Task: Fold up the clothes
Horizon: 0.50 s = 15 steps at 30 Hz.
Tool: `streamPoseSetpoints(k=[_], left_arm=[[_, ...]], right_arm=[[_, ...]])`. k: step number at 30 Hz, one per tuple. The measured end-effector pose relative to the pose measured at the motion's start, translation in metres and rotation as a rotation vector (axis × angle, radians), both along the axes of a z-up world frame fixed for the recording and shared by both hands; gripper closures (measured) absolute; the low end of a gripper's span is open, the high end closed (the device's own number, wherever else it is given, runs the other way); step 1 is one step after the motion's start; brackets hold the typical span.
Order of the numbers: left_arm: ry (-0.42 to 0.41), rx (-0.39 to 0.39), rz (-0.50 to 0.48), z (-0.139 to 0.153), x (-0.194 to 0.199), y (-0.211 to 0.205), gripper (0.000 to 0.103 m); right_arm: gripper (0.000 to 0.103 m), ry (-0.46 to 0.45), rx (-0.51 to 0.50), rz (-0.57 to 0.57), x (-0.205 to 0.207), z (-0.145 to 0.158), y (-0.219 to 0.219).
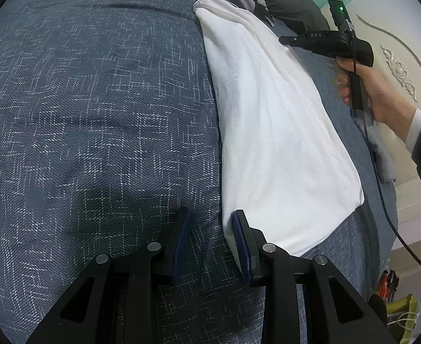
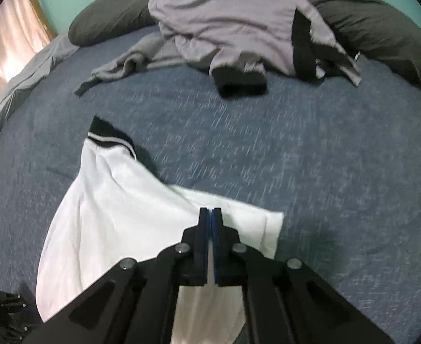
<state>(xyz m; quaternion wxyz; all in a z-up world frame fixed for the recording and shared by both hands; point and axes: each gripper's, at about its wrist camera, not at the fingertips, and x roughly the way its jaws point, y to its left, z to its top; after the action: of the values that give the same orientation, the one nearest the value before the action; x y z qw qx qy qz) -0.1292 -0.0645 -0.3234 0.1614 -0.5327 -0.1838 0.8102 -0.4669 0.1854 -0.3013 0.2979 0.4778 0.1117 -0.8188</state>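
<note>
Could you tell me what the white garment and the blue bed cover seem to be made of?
White garment: probably soft cotton-like knit, matte, with fine creases and a black ribbed cuff striped white.
Blue bed cover: seemingly a coarser woven fabric, matte, with visible twill texture and broken white thread lines.
</note>
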Motion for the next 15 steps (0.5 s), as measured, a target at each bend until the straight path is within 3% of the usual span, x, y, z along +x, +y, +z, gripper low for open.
streamPoseSetpoints(k=[7,15], left_arm=[[-0.001,0.005,0.001,0.001,0.003,-0.002,0.070],[0.002,0.005,0.003,0.003,0.008,-0.003,0.070]], right_arm=[[0.102,-0.013,0.034,-0.091,-0.010,-0.012,0.010],[0.102,0.001,-0.001,-0.139,-0.012,-0.011,0.016]])
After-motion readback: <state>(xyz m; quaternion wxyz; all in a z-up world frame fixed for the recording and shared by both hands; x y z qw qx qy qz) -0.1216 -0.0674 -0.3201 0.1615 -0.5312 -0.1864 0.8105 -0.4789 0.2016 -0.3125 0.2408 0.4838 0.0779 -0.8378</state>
